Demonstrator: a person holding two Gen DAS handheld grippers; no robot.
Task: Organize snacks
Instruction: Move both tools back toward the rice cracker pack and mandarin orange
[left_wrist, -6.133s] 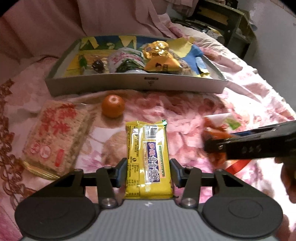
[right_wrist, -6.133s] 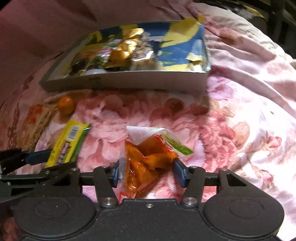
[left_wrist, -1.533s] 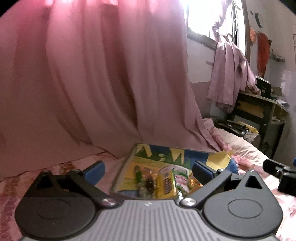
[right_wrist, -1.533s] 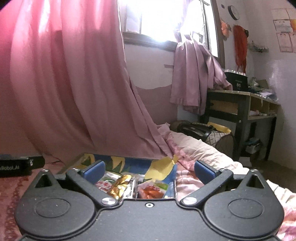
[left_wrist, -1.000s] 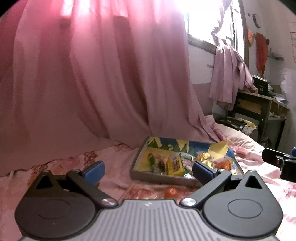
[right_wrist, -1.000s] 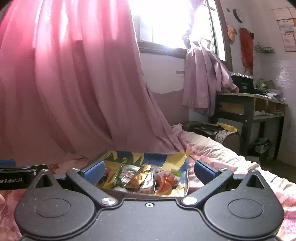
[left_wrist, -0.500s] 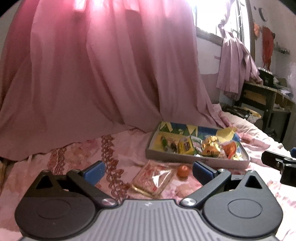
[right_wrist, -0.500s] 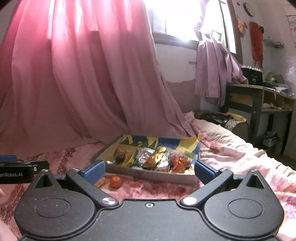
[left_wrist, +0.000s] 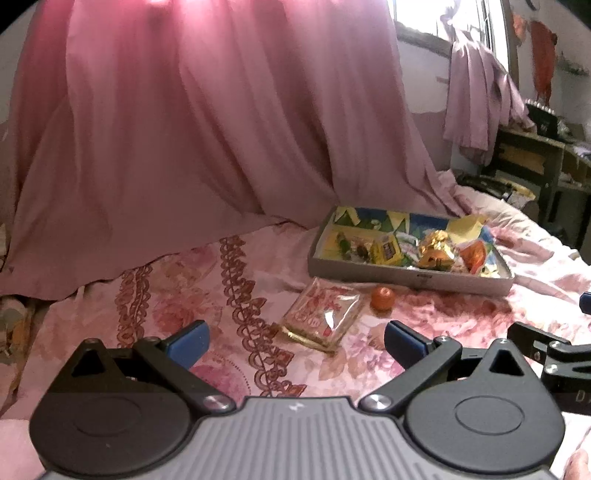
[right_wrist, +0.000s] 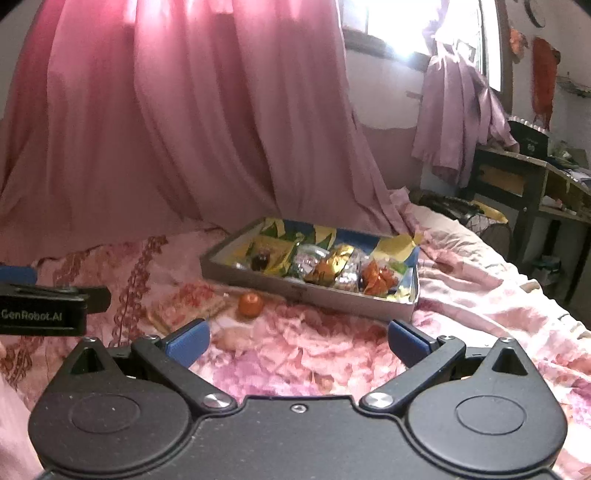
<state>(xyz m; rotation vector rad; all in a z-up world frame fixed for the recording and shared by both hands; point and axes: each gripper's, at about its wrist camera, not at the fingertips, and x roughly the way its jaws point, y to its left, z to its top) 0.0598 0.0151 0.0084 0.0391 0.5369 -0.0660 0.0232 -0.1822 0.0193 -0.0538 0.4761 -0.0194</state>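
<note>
A grey shallow box (left_wrist: 406, 277) (right_wrist: 303, 291) lies on the floral bedspread and holds several snacks, among them a yellow bar (left_wrist: 386, 252), gold-wrapped sweets (left_wrist: 434, 245) (right_wrist: 332, 264) and an orange-red packet (left_wrist: 474, 254) (right_wrist: 376, 278). In front of the box lie a clear packet of noodles (left_wrist: 321, 319) (right_wrist: 188, 301) and a small orange (left_wrist: 382, 297) (right_wrist: 250, 304). My left gripper (left_wrist: 295, 341) is open and empty, well short of the noodle packet. My right gripper (right_wrist: 297, 341) is also open and empty, back from the orange.
Pink curtains (left_wrist: 184, 129) hang behind the bed. A dark desk (right_wrist: 528, 184) stands at the far right beside the bed's edge. The floral bedspread (right_wrist: 314, 354) spreads wide in front of the box. The other gripper's body shows at each view's side.
Both grippers have pulled back and away from the box, open and empty. The yellow bar and the orange-red packet, held earlier, now lie in the box.
</note>
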